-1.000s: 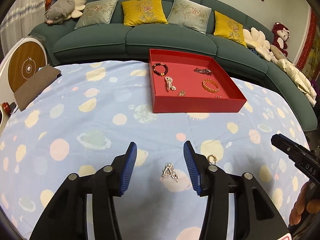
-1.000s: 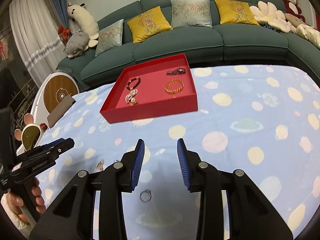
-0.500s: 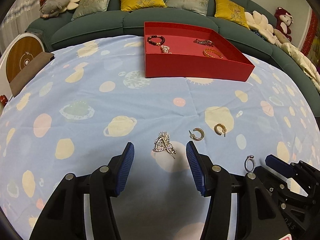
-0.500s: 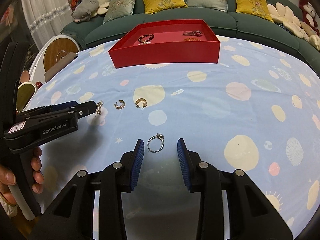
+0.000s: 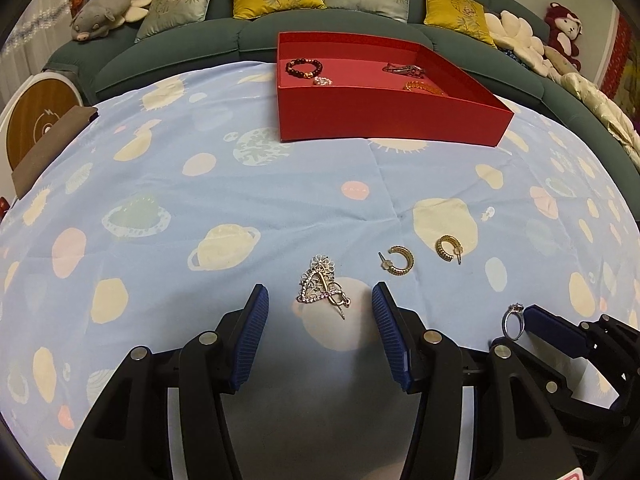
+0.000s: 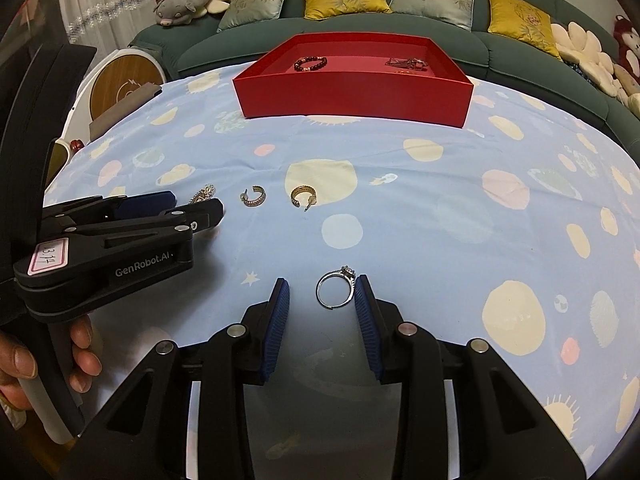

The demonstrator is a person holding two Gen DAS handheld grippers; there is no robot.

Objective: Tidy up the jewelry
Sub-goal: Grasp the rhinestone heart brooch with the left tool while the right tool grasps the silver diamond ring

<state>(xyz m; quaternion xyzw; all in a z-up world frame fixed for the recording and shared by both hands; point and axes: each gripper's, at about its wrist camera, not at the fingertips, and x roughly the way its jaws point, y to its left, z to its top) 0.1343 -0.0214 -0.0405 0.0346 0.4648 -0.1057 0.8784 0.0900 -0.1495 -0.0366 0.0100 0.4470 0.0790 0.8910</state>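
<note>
A silver heart brooch (image 5: 323, 288) lies on the blue cloth between the open fingers of my left gripper (image 5: 319, 300). A silver ring (image 6: 336, 289) lies between the open fingers of my right gripper (image 6: 322, 294), close to the right pad (image 6: 364, 304). The ring also shows in the left wrist view (image 5: 513, 320). Two gold hoop earrings (image 5: 397, 261) (image 5: 448, 248) lie on the cloth just beyond. The red tray (image 5: 384, 114) at the far side holds a dark bead bracelet (image 5: 303, 68), a gold bracelet (image 5: 420, 86) and other pieces.
A green sofa (image 5: 280, 36) with cushions curves behind the table. A round white and wood device (image 5: 36, 120) and a brown pad (image 5: 48, 148) sit at the left table edge. The left gripper body (image 6: 112, 248) is at the left of the right wrist view.
Both grippers have dropped low to the cloth and moved forward. The brooch now lies between the left fingers and the ring between the right fingers. Both stay open.
</note>
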